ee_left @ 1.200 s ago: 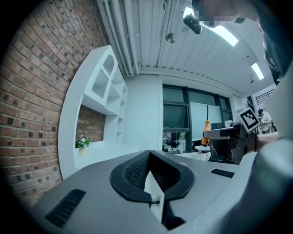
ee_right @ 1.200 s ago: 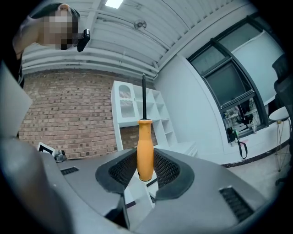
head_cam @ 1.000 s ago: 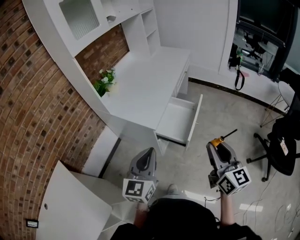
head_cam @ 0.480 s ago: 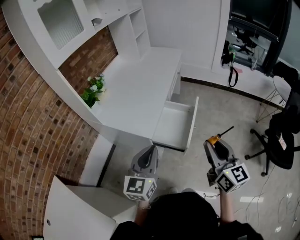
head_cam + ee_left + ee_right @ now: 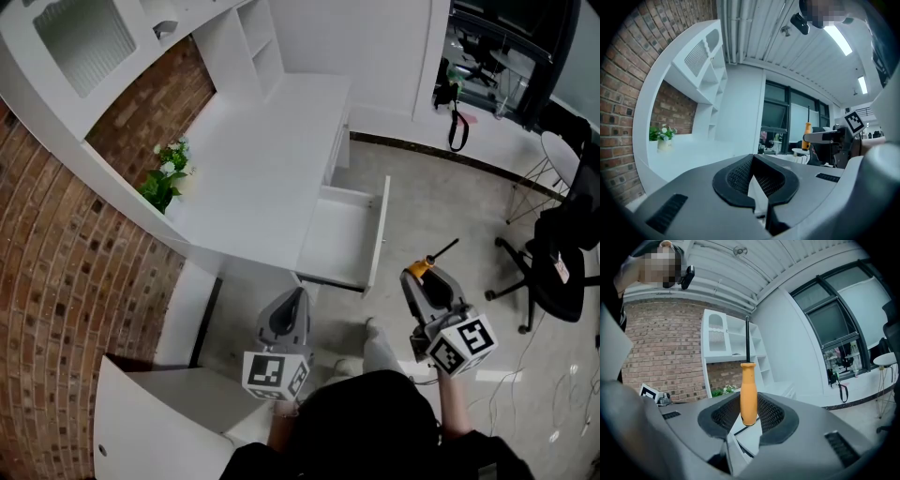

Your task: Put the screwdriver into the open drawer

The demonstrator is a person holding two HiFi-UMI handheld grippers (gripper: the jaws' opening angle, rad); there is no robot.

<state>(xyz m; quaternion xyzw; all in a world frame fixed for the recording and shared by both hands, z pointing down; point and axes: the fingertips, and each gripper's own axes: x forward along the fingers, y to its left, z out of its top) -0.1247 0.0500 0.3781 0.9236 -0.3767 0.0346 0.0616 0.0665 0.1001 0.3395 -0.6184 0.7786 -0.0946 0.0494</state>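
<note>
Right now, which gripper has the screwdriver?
The right gripper: it is shut on the orange handle of the screwdriver. The left gripper is shut with nothing between its jaws.

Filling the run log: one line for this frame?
right tongs: shut on screwdriver | left tongs: shut, empty | drawer: open

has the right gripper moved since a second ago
Yes, slightly: the right gripper, holding the screwdriver, has edged nearer the open drawer.

left gripper (image 5: pixel 300 296): grey shell, black mesh fingers (image 5: pixel 736 178) | right gripper (image 5: pixel 413 275): same | marker cubes (image 5: pixel 275 377): white, black squares | top (image 5: pixel 366 431): black
</note>
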